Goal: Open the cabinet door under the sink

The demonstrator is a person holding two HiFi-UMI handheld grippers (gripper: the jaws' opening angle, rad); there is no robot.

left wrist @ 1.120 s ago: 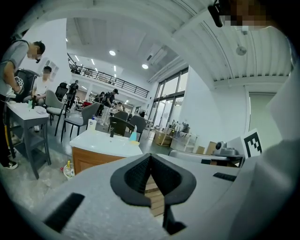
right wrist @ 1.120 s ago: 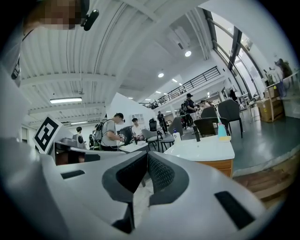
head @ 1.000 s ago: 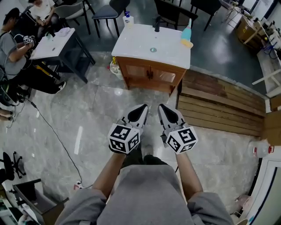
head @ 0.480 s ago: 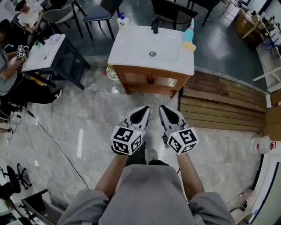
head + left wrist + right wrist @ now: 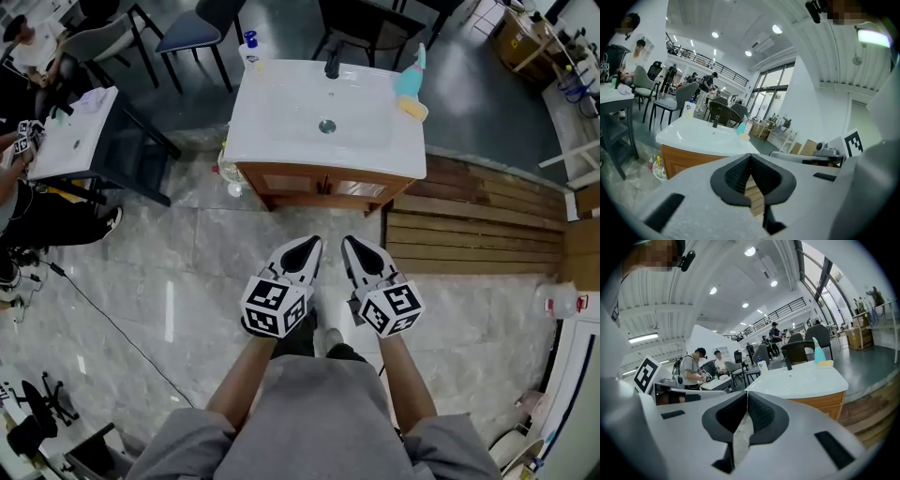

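Head view shows the left gripper [image 5: 302, 251] and right gripper [image 5: 359, 251] side by side, each with its jaws pressed together on nothing, tips aimed up the frame at the cabinet doors [image 5: 292, 181]. The doors sit closed under the white sink [image 5: 281, 131], well apart from the grippers and facing the person — the cabinet's long side runs across the frame.

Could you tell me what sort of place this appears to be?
Probably an open workshop or lab hall, not a home bathroom: the sink cabinet stands free on a polished floor, with a desk and chairs nearby and wooden decking beside it.
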